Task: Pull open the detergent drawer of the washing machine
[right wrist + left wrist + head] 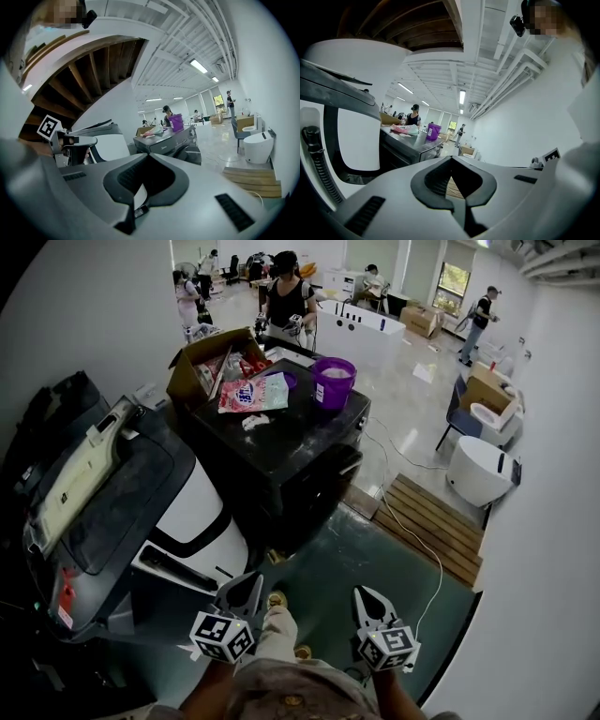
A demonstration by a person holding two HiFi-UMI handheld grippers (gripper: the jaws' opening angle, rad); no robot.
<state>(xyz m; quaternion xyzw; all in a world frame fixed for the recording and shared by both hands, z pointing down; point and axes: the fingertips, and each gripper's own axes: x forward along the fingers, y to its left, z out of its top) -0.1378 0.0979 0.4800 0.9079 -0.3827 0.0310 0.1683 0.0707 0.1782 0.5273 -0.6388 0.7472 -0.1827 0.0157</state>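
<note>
A dark front-loading washing machine stands in the middle of the head view, and it shows again ahead in the right gripper view. Its detergent drawer is on the front panel; I cannot pick it out clearly. A second machine, white and dark, stands at the left. My left gripper and right gripper are low in the head view, side by side over the floor, well short of the dark machine. Both are shut with nothing between the jaws, seen close up on the left gripper and the right gripper.
On the dark machine's top sit a cardboard box, a pink bag and a purple bucket. A wooden pallet and a cable lie to the right. White toilets stand by the right wall. People stand behind.
</note>
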